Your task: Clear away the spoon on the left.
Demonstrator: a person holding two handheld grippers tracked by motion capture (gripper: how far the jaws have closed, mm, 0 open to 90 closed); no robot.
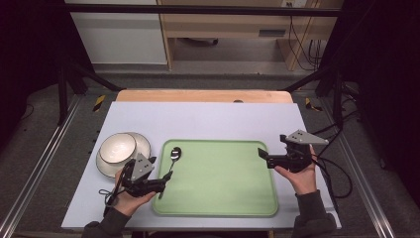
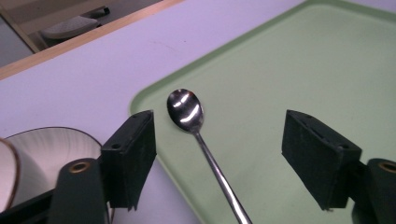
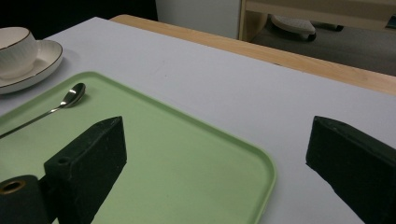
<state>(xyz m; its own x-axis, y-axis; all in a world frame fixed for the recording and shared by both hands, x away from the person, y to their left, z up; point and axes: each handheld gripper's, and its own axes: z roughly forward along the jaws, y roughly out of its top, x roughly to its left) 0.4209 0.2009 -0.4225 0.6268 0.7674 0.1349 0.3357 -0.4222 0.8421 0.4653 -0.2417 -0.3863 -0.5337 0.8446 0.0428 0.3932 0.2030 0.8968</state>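
At the left of the table [image 1: 208, 111] a single white cup [image 1: 118, 148] sits on a single white saucer [image 1: 141, 144], both glazed ceramic by the look of them, so likely brittle and best kept clear of. Just to their right the left gripper [image 1: 166, 182] hovers at the near left edge of the tray [image 1: 223, 198], its jaws spread wide with nothing pinched; in the left gripper view the pads stand apart on either side of the handle of the spoon [image 2: 187, 112] without touching it. The one spoon lies flat on the green tray by its left rim, bowl up and pointing away from the person, handle running back toward the left gripper. It looks like polished metal: light, stiff, thin and probably slippery, and lying flat it gives little height to grip. The likeliest hold is across the slim handle near its middle, squeezed squarely so it does not skate or twist out; the rounded bowl seems a poorer place to clamp. The one tray appears to be smooth plastic, so the spoon could slide on it when nudged. Farther right, the right gripper [image 1: 261, 154] hangs over the tray's right edge, its jaws likewise spread and empty.
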